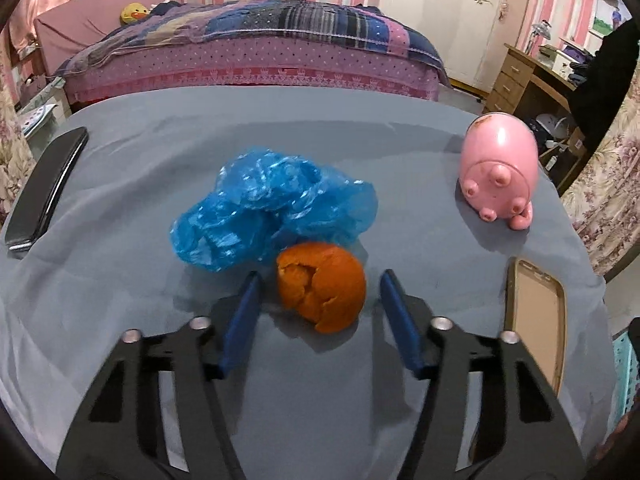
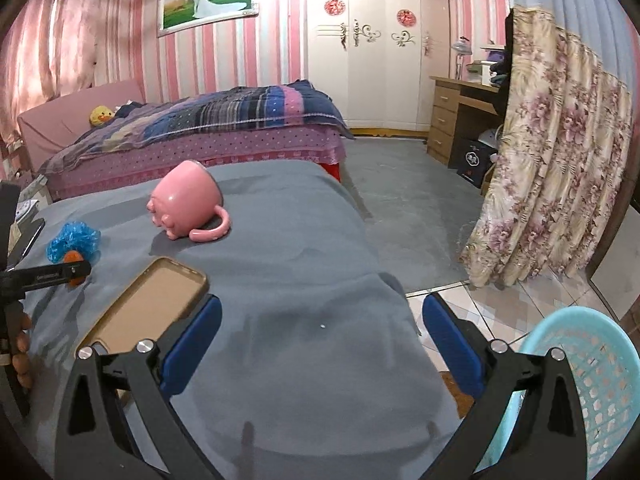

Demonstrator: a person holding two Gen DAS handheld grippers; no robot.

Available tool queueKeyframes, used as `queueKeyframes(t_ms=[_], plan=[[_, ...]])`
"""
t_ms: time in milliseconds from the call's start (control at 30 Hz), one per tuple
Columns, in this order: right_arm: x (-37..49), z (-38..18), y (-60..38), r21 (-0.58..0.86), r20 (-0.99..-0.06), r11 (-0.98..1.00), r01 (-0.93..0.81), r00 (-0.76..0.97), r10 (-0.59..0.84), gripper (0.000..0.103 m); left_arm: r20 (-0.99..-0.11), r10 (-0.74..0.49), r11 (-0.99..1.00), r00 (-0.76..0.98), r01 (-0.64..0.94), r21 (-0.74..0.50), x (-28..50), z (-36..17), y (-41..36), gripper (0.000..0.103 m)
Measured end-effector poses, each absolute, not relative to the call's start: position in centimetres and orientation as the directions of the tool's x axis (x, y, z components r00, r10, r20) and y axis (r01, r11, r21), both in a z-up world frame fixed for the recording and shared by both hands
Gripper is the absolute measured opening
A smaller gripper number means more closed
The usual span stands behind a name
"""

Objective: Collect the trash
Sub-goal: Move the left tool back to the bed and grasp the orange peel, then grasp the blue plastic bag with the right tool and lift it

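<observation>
An orange peel (image 1: 322, 286) is lying on the grey cloth of the tabletop (image 1: 320, 148), curled into a rough ball with its torn edges folding inward and a split showing on its near side. Just behind it, and touching it at the back, a crumpled blue plastic bag (image 1: 272, 208) is sitting in a loose, glossy heap, its thin film puffing up and spreading to the left. In the right wrist view both are showing small at the far left of the cloth. A pale turquoise basket (image 2: 592, 364) with a latticed wall is standing on the tiled floor beside the tabletop, well apart from them.
</observation>
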State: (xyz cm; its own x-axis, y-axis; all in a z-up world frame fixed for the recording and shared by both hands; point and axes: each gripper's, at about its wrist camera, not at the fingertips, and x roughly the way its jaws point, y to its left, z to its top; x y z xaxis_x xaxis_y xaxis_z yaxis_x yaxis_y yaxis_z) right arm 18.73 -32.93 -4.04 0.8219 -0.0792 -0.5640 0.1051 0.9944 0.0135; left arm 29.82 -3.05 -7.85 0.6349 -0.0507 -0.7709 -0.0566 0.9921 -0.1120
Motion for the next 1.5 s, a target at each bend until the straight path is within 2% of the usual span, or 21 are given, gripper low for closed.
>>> queueKeyframes(t_ms=[67,167,267,500,633,900,1167,1267,1333,1400,1433,1500], plan=[[19.1,-4.0,-32.4,0.007,-0.567,0.995,0.095,0.820,-0.075,0.098,-0.780,-0.076,0.993,0.622,-0.022,-0.114,29.7,-7.6,-3.1,0.034],[19.3,-3.5,-31.1,-0.002,-0.564,0.997,0.076,0.823,-0.064,0.098,-0.780,-0.111,0.990,0.616,-0.001,-0.142,28.8,-6.8,-2.4,0.029],[19.7,-2.8,-29.2,-0.017,-0.555,0.999,0.042,0.830,-0.045,0.098,-0.788,-0.127,0.987,0.603,-0.002,-0.160,28.0,-5.6,-0.9,0.029],[21.1,-2.1,-23.8,-0.064,-0.567,0.997,-0.050,0.824,0.005,0.098,-0.783,0.026,0.998,0.621,-0.068,-0.020,26.9,-3.6,3.2,0.029],[22.2,-1.9,-19.7,-0.067,-0.564,0.992,-0.110,0.824,0.053,0.098,-0.762,0.093,0.991,0.641,-0.130,0.011,27.1,-3.0,7.2,0.029],[24.9,-2.7,-11.0,-0.086,-0.579,0.972,-0.217,0.806,0.128,0.098,-0.756,0.174,0.962,0.631,-0.273,-0.007,26.3,-3.4,15.1,0.029],[28.7,-4.7,-4.1,-0.096,-0.650,0.952,-0.292,0.742,0.162,0.096,-0.773,0.214,0.928,0.597,-0.371,-0.030,26.2,-4.0,19.5,0.029],[30.1,-5.9,-2.8,-0.111,-0.694,0.941,-0.318,0.703,0.156,0.077,-0.776,0.201,0.926,0.597,-0.375,-0.049,26.2,-4.1,19.9,0.029],[30.7,-6.7,-2.6,-0.088,-0.730,0.931,-0.354,0.659,0.182,0.050,-0.778,0.196,0.926,0.597,-0.373,-0.053,26.4,-4.2,19.8,0.029],[30.2,-6.2,-3.2,-0.069,-0.717,0.928,-0.365,0.665,0.208,0.036,-0.776,0.197,0.930,0.599,-0.364,-0.044,26.5,-4.1,19.3,0.029],[29.7,-5.6,-3.8,-0.069,-0.700,0.931,-0.359,0.682,0.212,0.031,-0.775,0.197,0.932,0.600,-0.360,-0.042,26.5,-4.1,19.2,0.029],[28.7,-4.4,-5.1,-0.066,-0.663,0.937,-0.342,0.717,0.215,0.030,-0.771,0.189,0.938,0.608,-0.345,-0.042,26.5,-3.8,18.6,0.029]])
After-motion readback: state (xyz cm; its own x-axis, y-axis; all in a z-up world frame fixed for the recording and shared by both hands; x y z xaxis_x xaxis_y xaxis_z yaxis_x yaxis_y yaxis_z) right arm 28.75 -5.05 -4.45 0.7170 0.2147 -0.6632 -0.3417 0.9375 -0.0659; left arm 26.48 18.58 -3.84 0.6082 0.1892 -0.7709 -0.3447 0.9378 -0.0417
